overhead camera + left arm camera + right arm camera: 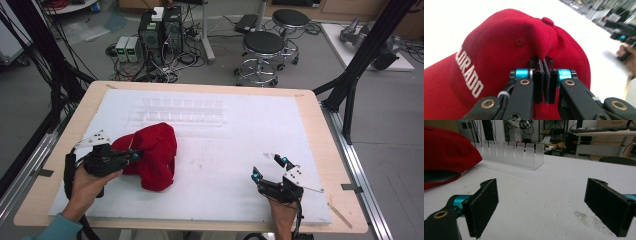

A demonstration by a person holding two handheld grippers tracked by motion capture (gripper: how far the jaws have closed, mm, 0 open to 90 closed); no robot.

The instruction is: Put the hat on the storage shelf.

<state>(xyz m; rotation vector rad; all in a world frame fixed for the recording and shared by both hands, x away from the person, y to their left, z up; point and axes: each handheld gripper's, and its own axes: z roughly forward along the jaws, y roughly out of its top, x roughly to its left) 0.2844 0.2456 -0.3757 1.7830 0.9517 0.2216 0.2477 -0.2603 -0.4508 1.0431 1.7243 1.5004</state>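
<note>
- We see a red cap (152, 155) lying left of centre in the high view, on the white sheet (230, 150) that covers the worktop (310, 107); white lettering ending in "LORADO" (469, 75) runs along its side at the lower left of the left gripper view.
- Our left tongs (543, 75) are pinched together on a fold of the cap's fabric, just below the crown button (547, 21).
- In the high view the left tongs (131, 156) meet the cap from its left edge, held by a hand (87, 187) with a teal sleeve (55, 227).
- Our right tongs (270, 167) sit at the lower right of the high view, well apart from the cap, jaws spread wide with nothing between them; the right gripper view shows the two pads (484, 206) standing far apart over bare sheet.
- A clear plastic rack (177, 112) with upright dividers stands just beyond the cap, toward the upper middle.
- Beyond the worktop, two black stools (262, 47) and computer cases (160, 30) stand on the floor.
</note>
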